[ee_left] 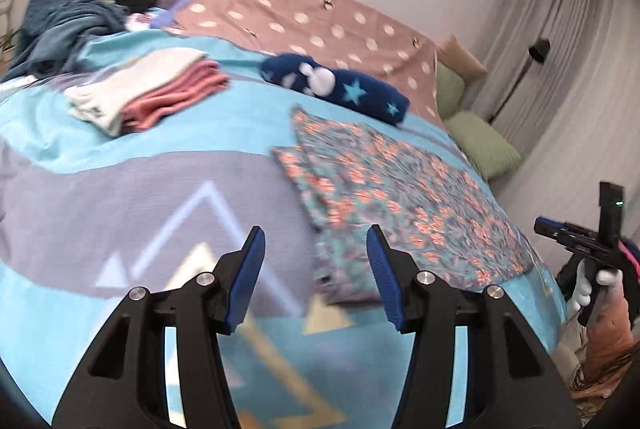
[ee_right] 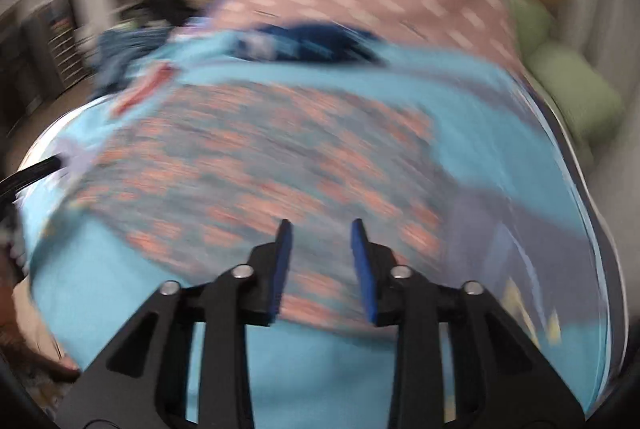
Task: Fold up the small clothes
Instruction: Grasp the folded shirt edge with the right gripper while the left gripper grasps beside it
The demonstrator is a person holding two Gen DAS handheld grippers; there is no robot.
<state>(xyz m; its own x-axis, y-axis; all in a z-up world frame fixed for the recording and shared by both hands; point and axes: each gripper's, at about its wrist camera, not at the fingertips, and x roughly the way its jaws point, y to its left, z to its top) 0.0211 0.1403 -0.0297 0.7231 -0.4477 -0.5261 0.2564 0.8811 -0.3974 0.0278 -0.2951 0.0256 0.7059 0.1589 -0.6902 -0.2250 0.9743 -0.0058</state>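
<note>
In the left wrist view, the left tongs (ee_left: 316, 241) stand parted with nothing between them, above the bed's turquoise and grey cover (ee_left: 120, 189); the floral garment (ee_left: 392, 189) lies flat just right of them, a star-patterned navy piece (ee_left: 340, 87) beyond it, a folded white and pink stack (ee_left: 152, 93) far left, and the right tongs (ee_left: 560, 229) show at the right edge in a white-gloved hand (ee_left: 592, 285). In the blurred right wrist view, the right tongs (ee_right: 322, 229) are part open and empty over the near edge of the floral garment (ee_right: 260, 165), with green pillows (ee_right: 568, 89) far right.
</note>
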